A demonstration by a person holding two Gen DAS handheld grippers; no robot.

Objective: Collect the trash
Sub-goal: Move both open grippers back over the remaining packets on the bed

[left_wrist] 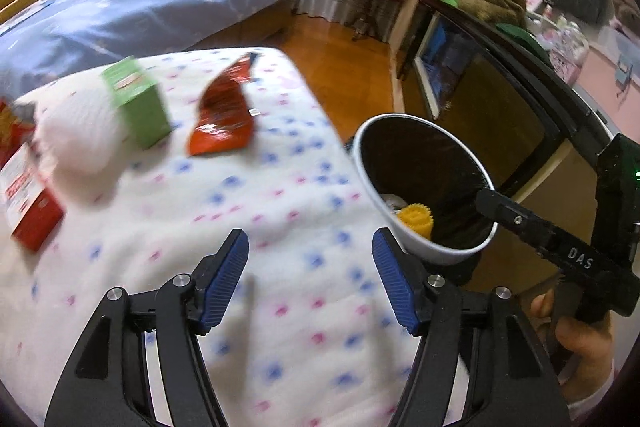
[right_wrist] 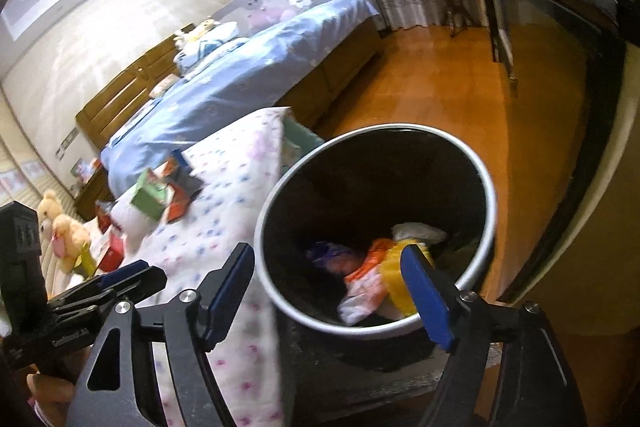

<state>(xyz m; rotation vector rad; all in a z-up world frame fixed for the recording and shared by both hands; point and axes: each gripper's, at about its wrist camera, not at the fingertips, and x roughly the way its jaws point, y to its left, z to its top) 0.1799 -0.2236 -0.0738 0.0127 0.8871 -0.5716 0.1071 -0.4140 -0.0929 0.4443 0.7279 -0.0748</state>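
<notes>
A white bin with a black liner (left_wrist: 424,163) (right_wrist: 490,195) stands on the floor beside the floral blanket (left_wrist: 256,227). It holds a yellow wrapper (left_wrist: 417,219) (right_wrist: 394,277), white and orange wrappers (right_wrist: 362,287) and white paper. My right gripper (right_wrist: 328,291) is open and empty, just above the bin's rim; it also shows in the left wrist view (left_wrist: 490,205). My left gripper (left_wrist: 310,279) is open and empty above the blanket. A red-orange snack bag (left_wrist: 224,111), a green box (left_wrist: 138,101) and a red-and-white box (left_wrist: 28,203) lie on the blanket.
A white towel (left_wrist: 76,135) lies next to the green box. A bed with blue covers (left_wrist: 132,7) stands behind. A dark cabinet (left_wrist: 492,83) stands right of the bin on a wooden floor (right_wrist: 444,83). Stuffed toys (right_wrist: 64,231) sit at the far left.
</notes>
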